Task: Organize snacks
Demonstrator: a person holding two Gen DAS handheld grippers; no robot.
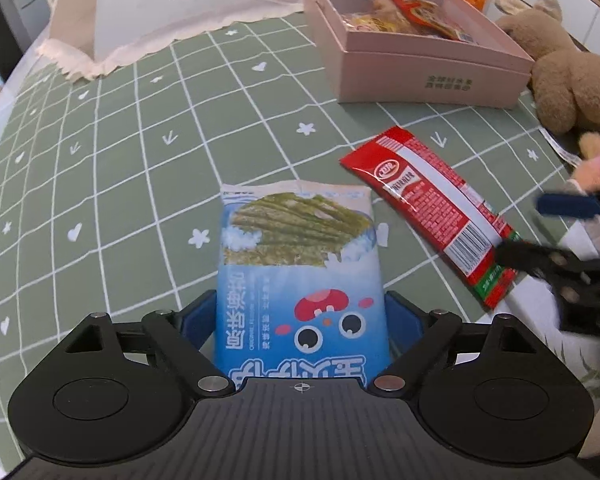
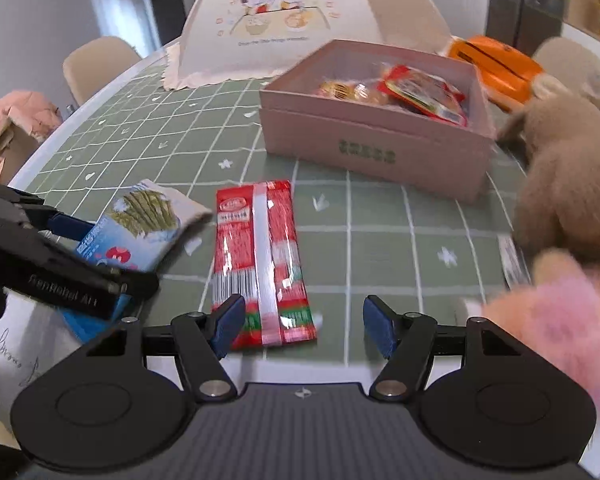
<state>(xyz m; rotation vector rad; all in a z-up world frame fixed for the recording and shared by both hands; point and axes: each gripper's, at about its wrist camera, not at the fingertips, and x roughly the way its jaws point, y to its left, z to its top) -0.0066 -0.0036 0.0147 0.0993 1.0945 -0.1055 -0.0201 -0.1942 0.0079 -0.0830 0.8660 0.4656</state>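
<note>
My left gripper (image 1: pixel 300 316) is shut on a blue seaweed snack packet (image 1: pixel 300 264), its fingers against the packet's two long edges; the packet also shows in the right wrist view (image 2: pixel 140 220), lifted a little off the cloth. A red snack packet (image 1: pixel 432 208) lies flat on the green checked tablecloth (image 1: pixel 120 184) to the right. My right gripper (image 2: pixel 304 324) is open, its fingers on either side of the red packet's (image 2: pixel 260 256) near end; its left finger touches the packet's edge. A pink box (image 1: pixel 420 76) holding several snacks stands behind, also in the right wrist view (image 2: pixel 372 148).
A brown plush toy (image 2: pixel 572 184) sits right of the box, with a pink plush (image 2: pixel 556 320) close to my right gripper. A white mesh food cover (image 2: pixel 300 28) stands at the back. An orange packet (image 2: pixel 496 64) lies behind the box. Chairs stand beyond the table's left edge.
</note>
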